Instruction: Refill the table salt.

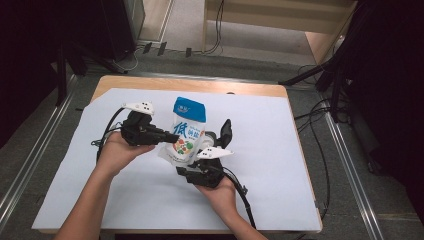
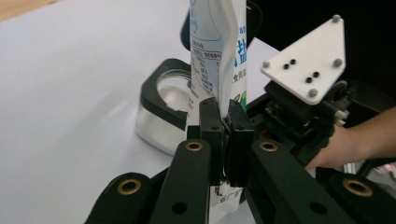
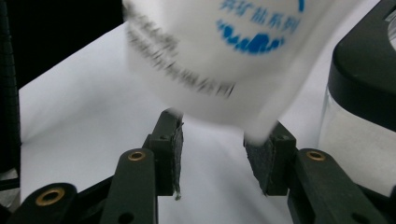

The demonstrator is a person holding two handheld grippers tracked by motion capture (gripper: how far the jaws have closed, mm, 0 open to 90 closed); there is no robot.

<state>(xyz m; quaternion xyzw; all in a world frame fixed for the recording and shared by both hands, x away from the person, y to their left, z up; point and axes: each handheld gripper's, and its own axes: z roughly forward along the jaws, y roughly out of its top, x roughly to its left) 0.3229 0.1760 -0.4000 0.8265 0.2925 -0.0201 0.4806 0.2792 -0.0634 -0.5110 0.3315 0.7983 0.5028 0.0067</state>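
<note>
We see the salt pouch [image 1: 188, 131] held upright above the white sheet [image 1: 75, 165], beside a black-lidded jar [image 2: 161, 100]. The left gripper [image 2: 225, 140] is clenched on its thin side seam; the right gripper [image 3: 215, 151] brackets its blurred bottom corner, apparently without firm contact. The pouch is soft, slick and bottom-heavy: grasp seams, not the body.

In the right gripper view the salt bag [image 3: 224, 56] is smeared by blur, its black print unreadable and its top cut off by the upper edge. Beside the bag, the black-lidded glass jar [image 3: 362, 93] runs off the right edge. In the high view the bag [image 1: 188, 132] hides most of that jar [image 1: 220, 135]. In the left gripper view the bag's [image 2: 212, 60] top is cropped too.
</note>
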